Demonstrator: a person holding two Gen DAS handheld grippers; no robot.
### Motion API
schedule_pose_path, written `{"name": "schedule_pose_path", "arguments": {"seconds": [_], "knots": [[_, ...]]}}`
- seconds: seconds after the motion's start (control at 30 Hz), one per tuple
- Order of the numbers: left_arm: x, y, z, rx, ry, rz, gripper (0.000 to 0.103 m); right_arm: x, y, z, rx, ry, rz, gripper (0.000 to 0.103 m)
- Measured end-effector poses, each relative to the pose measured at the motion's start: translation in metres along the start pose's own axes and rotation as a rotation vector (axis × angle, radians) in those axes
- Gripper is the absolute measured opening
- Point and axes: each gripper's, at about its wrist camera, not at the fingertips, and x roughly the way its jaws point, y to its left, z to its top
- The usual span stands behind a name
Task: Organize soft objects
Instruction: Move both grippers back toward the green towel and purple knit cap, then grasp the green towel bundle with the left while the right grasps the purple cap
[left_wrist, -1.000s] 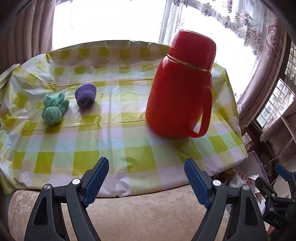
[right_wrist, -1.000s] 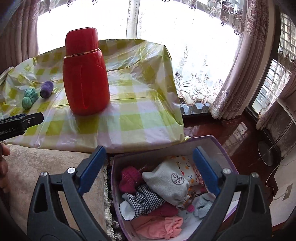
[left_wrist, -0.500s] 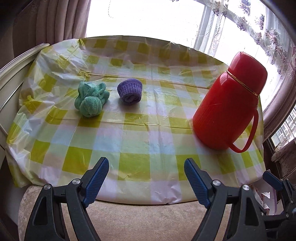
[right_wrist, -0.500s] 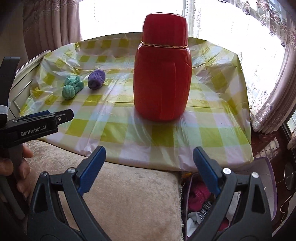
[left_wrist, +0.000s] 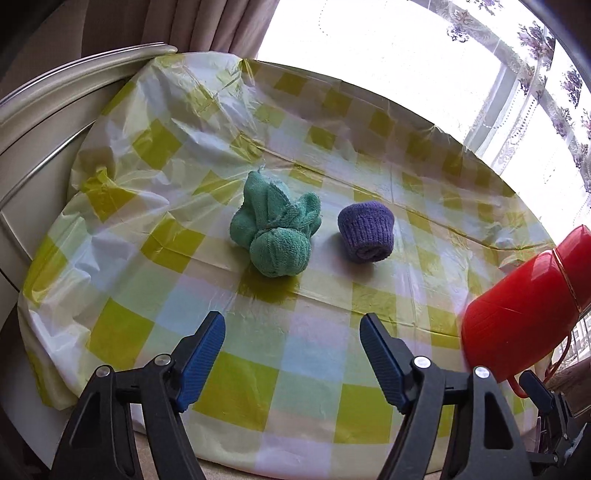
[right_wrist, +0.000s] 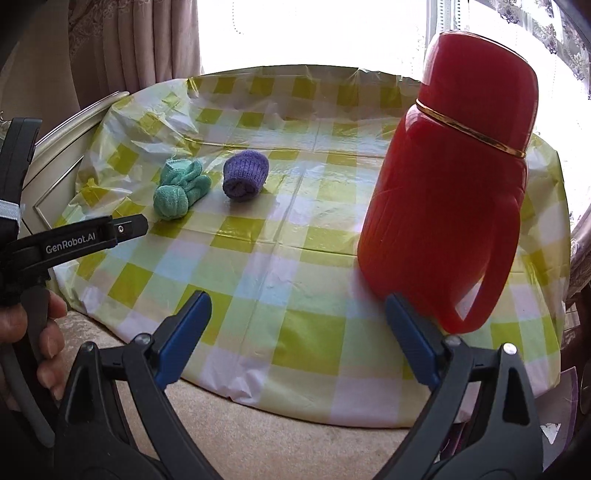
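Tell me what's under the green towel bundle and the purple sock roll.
Both the green towel bundle and the purple sock roll rest on a yellow-checked plastic tablecloth. The table beneath the cloth is covered, so it cannot be seen.

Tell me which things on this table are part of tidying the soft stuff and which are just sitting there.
Part of the job: green rolled cloth; purple rolled sock; left gripper and right gripper, both open and empty.

Just there: red thermos; checked tablecloth.
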Motion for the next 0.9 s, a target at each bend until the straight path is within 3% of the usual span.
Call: {"name": "schedule_pose_path", "arguments": {"seconds": [0.43,0.67,0.8,0.9], "knots": [[0.061,0.015,0.053,-0.068,0.044,-0.010,0.074,0.075,0.021,0.064,0.040,-0.045,0.032,0.096],[0.098,0.019,0.058,-0.073,0.099,-0.011,0.074,0.114,0.031,0.100,0.061,-0.049,0.062,0.096],[0.109,0.022,0.055,-0.077,0.108,-0.048,0.054,0.141,0.038,0.112,0.053,-0.028,0.058,0.096],[0.106,0.022,0.053,-0.060,0.078,-0.054,0.053,0.157,0.039,0.114,0.054,-0.012,0.072,0.096]]}}
